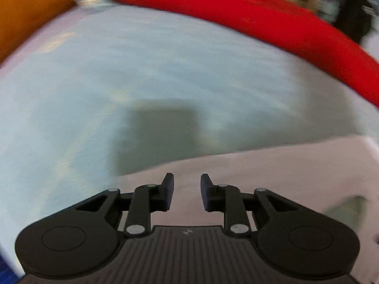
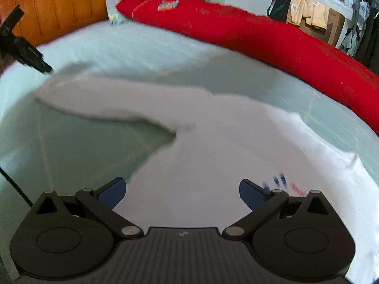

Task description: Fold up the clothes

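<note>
1. A white shirt (image 2: 213, 146) lies spread on a bed (image 2: 99, 47) with a pale blue sheet, one sleeve (image 2: 94, 99) stretched out to the left in the right wrist view.
2. The right gripper (image 2: 182, 191) hangs over the shirt's body, its jaws spread wide with nothing between them.
3. The left gripper (image 1: 187, 193) hovers at a white cloth edge (image 1: 272, 165), its jaws parted by a narrow gap and pinching nothing; in the right wrist view its black tip (image 2: 35, 61) shows beside the sleeve's far end.
4. A red bolster (image 2: 260, 40) runs along the far side of the bed, well apart from the shirt, with a wooden headboard (image 2: 59, 7) behind.
5. Judged from its soft creases and draping, the shirt is light, limp and thin; it likely sags and bunches when lifted from one point, and may drag on the sheet.
6. The best holds look to be edges: the sleeve's cuff end and a shoulder or hem corner, pinched through both layers.
7. A small printed mark (image 2: 281, 182) near the right jaw is too blurred to read.
</note>
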`<state>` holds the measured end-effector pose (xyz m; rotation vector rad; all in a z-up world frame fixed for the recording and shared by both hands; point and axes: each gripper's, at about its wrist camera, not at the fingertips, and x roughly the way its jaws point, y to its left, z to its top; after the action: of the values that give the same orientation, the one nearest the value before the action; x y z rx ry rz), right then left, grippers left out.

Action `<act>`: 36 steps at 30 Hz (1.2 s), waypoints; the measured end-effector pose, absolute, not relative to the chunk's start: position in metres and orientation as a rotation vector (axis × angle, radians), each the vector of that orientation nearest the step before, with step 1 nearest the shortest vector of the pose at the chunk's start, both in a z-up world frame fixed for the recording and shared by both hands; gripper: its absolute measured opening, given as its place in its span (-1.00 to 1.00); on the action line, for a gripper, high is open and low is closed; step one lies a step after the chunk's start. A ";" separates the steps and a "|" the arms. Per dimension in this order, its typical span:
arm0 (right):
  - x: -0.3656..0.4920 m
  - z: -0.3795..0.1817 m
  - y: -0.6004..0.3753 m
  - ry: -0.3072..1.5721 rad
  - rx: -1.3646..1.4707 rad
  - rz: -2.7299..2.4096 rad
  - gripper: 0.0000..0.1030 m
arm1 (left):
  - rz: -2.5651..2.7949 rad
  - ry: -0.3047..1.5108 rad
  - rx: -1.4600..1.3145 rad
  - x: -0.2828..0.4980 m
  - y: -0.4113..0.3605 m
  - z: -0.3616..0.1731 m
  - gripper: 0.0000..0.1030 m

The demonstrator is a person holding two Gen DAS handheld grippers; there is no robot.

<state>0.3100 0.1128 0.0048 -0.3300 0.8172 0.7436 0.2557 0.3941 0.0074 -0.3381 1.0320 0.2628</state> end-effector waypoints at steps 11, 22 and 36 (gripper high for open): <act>0.335 -0.040 0.196 0.994 0.011 0.936 1.00 | 0.015 1.120 -0.260 0.322 0.334 -0.043 -0.31; 0.344 -0.029 0.176 0.862 -0.067 0.764 1.00 | -0.033 1.101 -0.250 0.316 0.330 -0.035 -0.30; 0.331 -0.031 0.144 0.820 -0.249 0.676 1.00 | -0.448 1.004 -0.142 0.412 0.225 -0.018 -0.29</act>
<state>0.3307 0.1442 -0.0308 -0.2493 0.8197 0.6764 0.4124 0.2247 -0.0184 -0.1422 1.0037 -0.4478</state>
